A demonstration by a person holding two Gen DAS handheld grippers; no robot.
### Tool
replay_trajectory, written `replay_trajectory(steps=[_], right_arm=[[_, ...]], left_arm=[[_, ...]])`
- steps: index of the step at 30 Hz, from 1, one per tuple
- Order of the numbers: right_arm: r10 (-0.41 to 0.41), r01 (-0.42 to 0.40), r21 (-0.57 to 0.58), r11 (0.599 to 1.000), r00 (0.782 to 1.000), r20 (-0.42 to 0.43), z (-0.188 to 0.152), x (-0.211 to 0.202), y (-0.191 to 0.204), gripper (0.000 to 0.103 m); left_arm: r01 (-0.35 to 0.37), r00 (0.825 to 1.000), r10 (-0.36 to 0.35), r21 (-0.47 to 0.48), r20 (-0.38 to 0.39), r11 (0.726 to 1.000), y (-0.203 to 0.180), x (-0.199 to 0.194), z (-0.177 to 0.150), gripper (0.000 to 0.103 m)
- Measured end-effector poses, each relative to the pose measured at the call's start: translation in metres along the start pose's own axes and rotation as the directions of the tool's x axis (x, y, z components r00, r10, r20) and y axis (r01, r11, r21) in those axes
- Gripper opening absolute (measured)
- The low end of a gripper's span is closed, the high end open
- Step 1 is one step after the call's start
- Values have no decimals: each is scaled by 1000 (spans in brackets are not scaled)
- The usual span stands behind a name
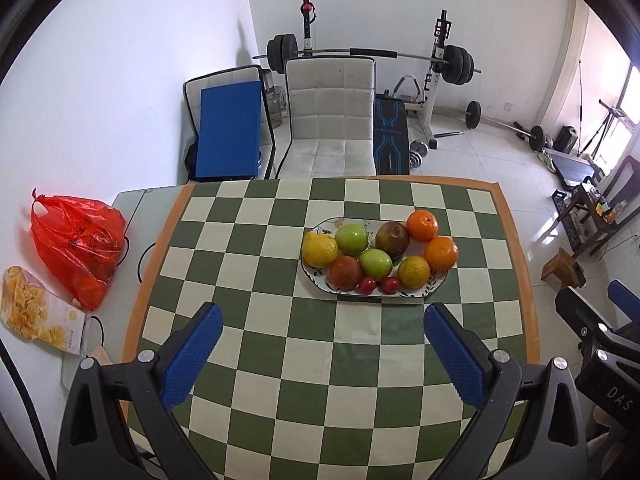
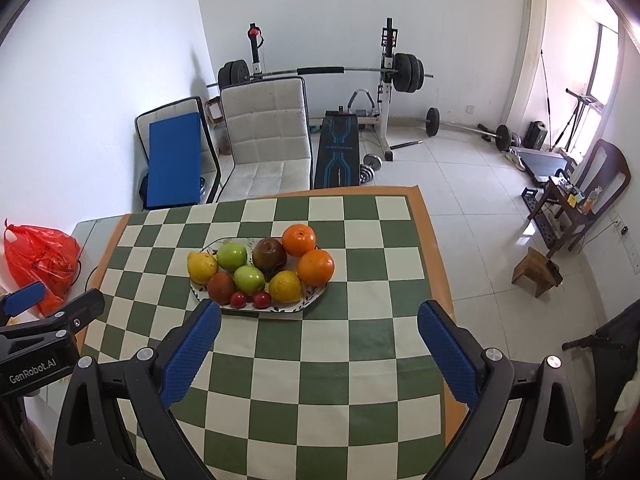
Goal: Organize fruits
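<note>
The fruits hide most of the plate [image 1: 436, 285], and the snack bag [image 1: 36, 312] is cut off at the left edge.

left hand-held gripper [image 1: 323, 322] spread wide, right hand-held gripper [image 2: 319, 320] likewise

Readable text is pretty thin here — the left gripper [image 2: 24, 340] has "GenRobot.AI" in white on its black body, seen from the right wrist view. From the left wrist view the right gripper [image 1: 612, 368] shows "DAS" on its body. Print on the snack bag [image 1: 40, 312] and red bag [image 1: 76, 240] — too small to read.
</note>
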State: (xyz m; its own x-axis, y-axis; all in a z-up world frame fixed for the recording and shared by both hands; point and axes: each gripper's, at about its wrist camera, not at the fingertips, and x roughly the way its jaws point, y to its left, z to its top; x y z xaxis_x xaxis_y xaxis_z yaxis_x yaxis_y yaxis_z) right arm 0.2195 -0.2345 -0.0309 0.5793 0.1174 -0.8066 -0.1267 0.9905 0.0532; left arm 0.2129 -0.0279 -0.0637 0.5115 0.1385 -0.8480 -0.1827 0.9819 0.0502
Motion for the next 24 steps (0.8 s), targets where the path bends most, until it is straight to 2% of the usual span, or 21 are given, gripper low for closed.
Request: replay_trajectory(steps=[10,24], right_arm=[[-9,9,-9,1000,999,-31,1,34,1,101],[-15,15,-27,1000,1000,-20,3,33,5,101]], left_arm=[[-5,1000,5,5,-20,1000,-1,26,2,103],[7,1000,-7,18,21,1000,0,23,4,103]])
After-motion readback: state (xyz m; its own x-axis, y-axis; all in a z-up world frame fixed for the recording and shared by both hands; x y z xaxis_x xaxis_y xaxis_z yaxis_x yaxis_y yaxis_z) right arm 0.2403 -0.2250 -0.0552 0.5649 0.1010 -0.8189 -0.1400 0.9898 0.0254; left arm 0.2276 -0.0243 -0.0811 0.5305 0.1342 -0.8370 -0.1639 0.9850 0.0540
